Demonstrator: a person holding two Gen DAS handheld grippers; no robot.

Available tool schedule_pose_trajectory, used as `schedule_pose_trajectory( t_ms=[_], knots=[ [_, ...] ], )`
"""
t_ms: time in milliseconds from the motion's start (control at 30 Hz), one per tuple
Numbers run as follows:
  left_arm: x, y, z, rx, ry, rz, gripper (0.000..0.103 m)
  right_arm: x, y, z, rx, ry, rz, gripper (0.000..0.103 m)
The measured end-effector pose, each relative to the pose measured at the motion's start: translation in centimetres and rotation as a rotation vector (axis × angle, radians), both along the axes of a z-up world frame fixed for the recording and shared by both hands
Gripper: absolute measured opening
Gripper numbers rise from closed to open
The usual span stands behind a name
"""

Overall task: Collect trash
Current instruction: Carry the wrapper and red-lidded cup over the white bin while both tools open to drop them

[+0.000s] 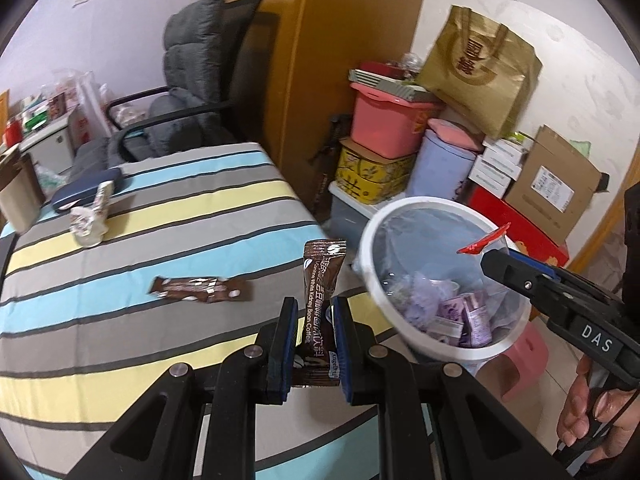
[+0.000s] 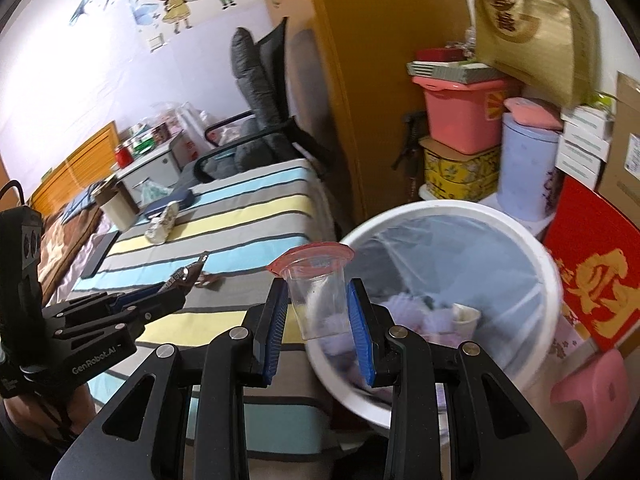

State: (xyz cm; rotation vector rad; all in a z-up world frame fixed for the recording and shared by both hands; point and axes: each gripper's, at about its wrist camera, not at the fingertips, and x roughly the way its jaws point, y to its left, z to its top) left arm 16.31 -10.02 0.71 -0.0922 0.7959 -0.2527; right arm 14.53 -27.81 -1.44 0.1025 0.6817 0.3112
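Note:
My left gripper is shut on a brown coffee sachet, held upright above the striped table edge. A second brown sachet lies flat on the striped cloth. A crumpled white wrapper lies farther left. My right gripper is shut on a clear plastic cup with a red rim, held at the rim of the white trash bin. The bin is lined with a clear bag and holds purple wrappers. The right gripper also shows in the left wrist view.
A dark blue case and a box sit at the table's far left. A grey cushioned chair stands behind. Stacked boxes, pink tubs, a gold bag and a pink stool crowd the bin.

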Motion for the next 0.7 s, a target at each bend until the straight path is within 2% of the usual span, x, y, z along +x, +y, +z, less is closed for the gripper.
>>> schedule_pose_trajectory(
  t_ms=[300, 700],
  knots=[
    [2.2, -4.0, -0.5, -0.001, 0.013, -0.097, 0.018, 0.4, -3.6, -0.7, 0.008, 0.022, -0.094, 0.033],
    [5.6, -8.1, -1.7, -0.017, 0.036, -0.203, 0.018, 1.9, -5.1, -2.0, 0.009, 0.068, -0.131, 0.033]
  ],
)
